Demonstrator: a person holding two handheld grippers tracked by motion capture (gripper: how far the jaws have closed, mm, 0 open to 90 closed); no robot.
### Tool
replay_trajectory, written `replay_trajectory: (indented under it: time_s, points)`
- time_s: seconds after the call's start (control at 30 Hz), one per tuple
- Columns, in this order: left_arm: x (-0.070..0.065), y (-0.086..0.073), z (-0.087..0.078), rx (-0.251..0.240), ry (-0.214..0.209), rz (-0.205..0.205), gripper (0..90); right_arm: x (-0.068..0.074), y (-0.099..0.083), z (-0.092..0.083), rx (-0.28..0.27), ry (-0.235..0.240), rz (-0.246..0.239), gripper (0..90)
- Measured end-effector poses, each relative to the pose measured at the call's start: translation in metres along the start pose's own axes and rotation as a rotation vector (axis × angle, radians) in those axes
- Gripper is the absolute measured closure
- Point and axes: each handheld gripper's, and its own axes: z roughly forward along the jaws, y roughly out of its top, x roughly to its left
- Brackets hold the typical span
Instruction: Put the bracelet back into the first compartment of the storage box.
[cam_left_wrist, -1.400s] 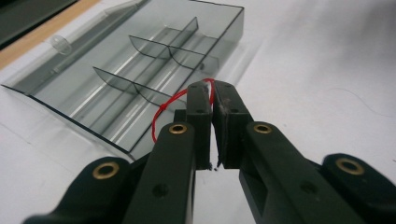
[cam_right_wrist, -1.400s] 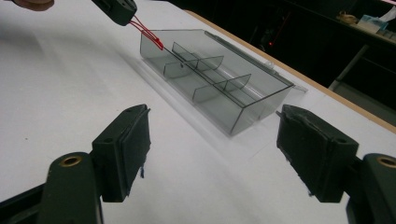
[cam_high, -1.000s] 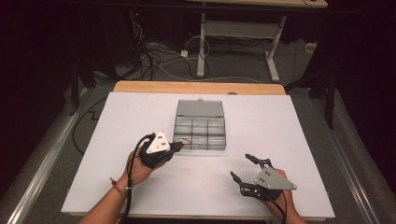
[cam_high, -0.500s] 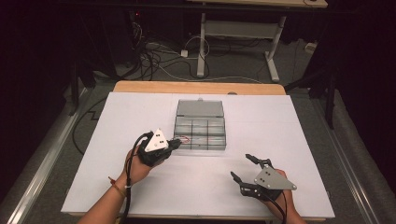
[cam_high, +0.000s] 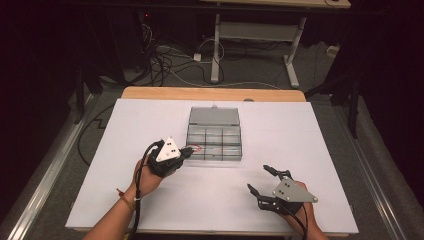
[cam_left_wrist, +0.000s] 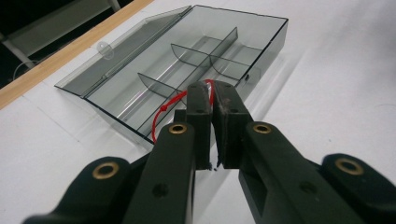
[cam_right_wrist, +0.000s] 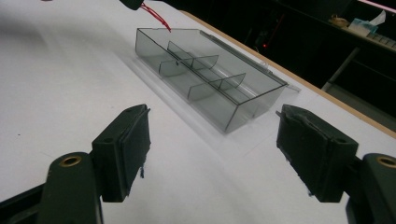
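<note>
Because its jaws are pinched nearly shut on a small item with a red cord (cam_left_wrist: 164, 109), the left gripper (cam_left_wrist: 211, 93) hangs over the near left corner of the box (cam_high: 215, 142), placed, it seems, to drop the piece into a compartment; what the item is I cannot tell, but the cord loops down towards the near left cell; the box is clear grey plastic with dividers, and its lid (cam_high: 214, 116) lies open flat on the far side, so every cell is reachable from above; the right gripper (cam_high: 263, 179) rests on the table (cam_high: 320, 130) near right, jaws wide and empty, well apart from the box, likely kept out of the way.
</note>
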Motion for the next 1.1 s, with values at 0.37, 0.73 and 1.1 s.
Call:
replay_trajectory:
  time_s: [0.37,0.73,1.1]
  points:
    - [0.004,0.003,0.003,-0.015,0.008,-0.018,83.6,0.0,-0.002,0.001,0.021,-0.007,0.006,25.9]
    - [0.022,0.015,0.018,0.017,0.004,-0.037,83.6,0.003,-0.004,0.004,0.035,0.012,-0.016,26.1]
    - [0.043,0.027,0.042,0.058,0.021,-0.06,83.5,0.003,-0.004,0.004,0.038,0.019,-0.014,26.3]
